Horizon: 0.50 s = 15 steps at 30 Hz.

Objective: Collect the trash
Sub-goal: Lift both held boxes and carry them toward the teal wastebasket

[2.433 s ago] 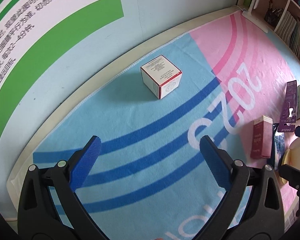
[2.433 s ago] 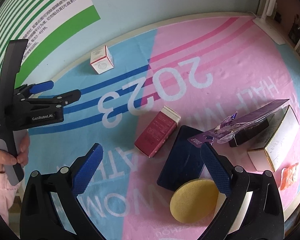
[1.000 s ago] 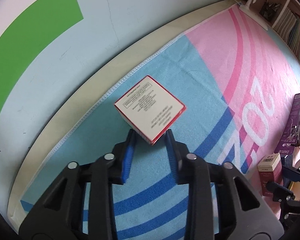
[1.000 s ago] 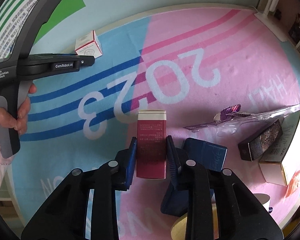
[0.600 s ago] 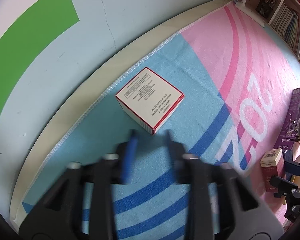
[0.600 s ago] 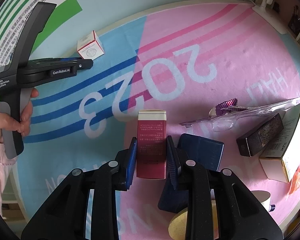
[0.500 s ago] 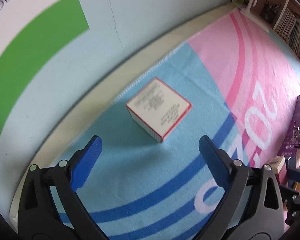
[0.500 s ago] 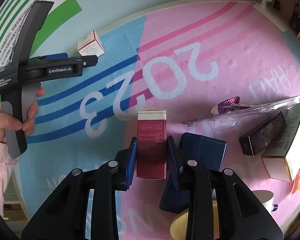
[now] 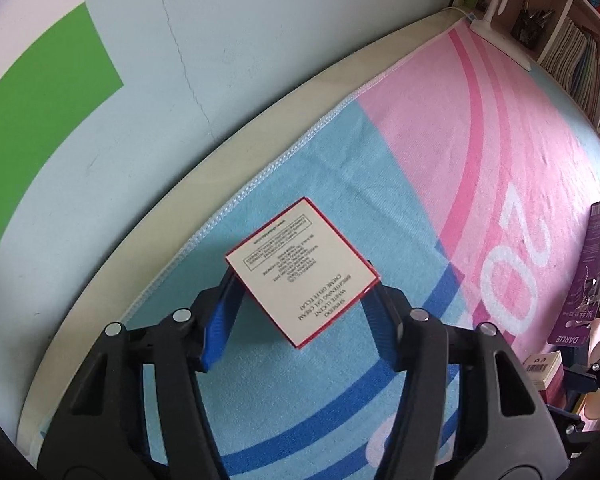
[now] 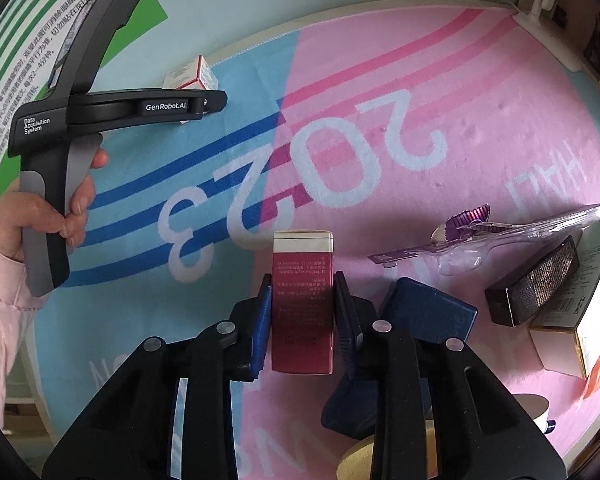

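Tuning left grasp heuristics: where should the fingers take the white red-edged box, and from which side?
Take the white red-edged box by its two opposite upright side walls, coming from its near corner. It sits turned diamond-wise to the left gripper, so the pads likely need rotating to meet flat faces, not corners.

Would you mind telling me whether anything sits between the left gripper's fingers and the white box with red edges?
Nothing visible does. The left gripper already has its blue fingers on either side of the white box with red edges, with only the blue towel around it.
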{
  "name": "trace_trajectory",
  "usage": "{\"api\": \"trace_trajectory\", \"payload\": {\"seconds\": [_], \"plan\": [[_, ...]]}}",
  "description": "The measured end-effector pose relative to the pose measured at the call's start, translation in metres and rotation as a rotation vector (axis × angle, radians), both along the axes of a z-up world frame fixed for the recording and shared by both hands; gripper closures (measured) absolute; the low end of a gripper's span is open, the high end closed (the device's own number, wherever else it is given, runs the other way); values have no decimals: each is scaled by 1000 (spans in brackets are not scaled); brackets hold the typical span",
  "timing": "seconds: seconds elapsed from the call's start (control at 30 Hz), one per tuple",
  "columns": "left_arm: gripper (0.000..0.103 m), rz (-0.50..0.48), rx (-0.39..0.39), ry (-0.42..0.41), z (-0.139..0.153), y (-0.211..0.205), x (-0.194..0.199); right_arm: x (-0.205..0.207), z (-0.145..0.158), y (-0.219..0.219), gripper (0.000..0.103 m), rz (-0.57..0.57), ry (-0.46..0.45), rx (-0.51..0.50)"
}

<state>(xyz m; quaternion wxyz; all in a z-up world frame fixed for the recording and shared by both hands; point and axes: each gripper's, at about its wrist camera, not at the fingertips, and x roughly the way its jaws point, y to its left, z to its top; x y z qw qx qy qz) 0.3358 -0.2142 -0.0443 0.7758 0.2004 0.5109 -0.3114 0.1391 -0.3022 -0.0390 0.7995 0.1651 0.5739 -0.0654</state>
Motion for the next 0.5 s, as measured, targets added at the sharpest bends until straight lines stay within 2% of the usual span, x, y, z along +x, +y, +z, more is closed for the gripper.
{"api": "trace_trajectory", "payload": {"seconds": [0.07, 0.17, 0.5], "plan": [[48, -23, -21, -8, 5, -2, -4, -1, 4, 0, 73, 7, -18, 15], [48, -39, -11, -25, 7, -6, -17, -1, 10, -2, 73, 13, -34, 19], [48, -33, 24, -52, 41, 1, -52, -21, 47, -4, 73, 46, -83, 44]]}}
